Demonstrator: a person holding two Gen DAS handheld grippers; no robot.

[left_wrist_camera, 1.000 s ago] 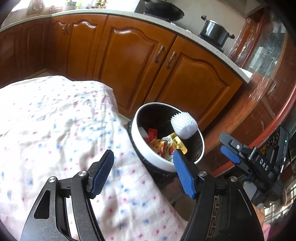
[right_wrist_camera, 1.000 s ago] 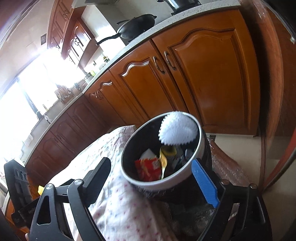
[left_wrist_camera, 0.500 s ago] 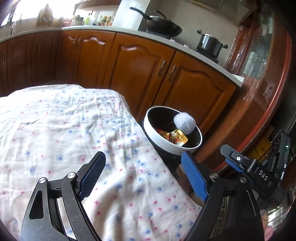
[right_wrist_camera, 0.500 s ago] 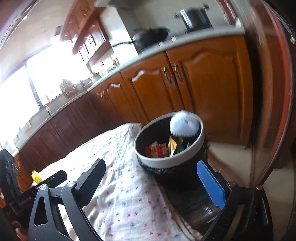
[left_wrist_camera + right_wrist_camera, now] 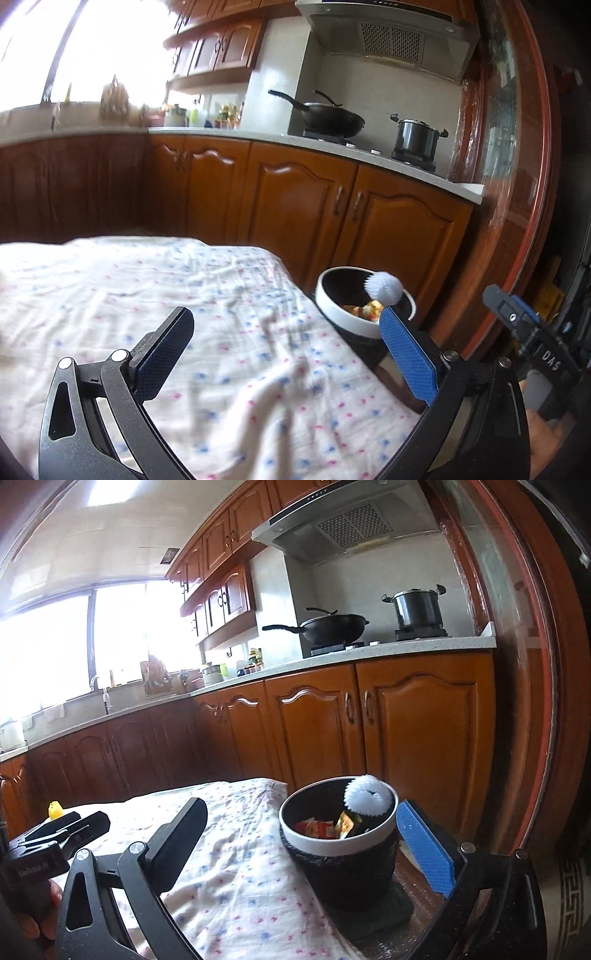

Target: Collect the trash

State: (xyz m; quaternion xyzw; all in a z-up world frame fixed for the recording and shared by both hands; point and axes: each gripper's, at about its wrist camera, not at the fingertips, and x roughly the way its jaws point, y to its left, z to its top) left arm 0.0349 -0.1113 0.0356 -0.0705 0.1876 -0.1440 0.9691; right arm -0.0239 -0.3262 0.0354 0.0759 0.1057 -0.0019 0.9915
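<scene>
Both tongs point(image 5: 282, 341) point(image 5: 308, 829) gape empty, just widened; bin point(image 5: 332, 843) hugs tablecloth point(image 5: 147, 295) edge.

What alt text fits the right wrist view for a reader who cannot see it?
Open, empty right tongs frame a white-rimmed black trash bin holding wrappers and a white foam net, beside a dotted tablecloth. Wooden kitchen cabinets stand behind, with a wok and pot on the stove.

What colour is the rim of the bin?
White, above a black body; the rim shows best in the right wrist view.
</scene>
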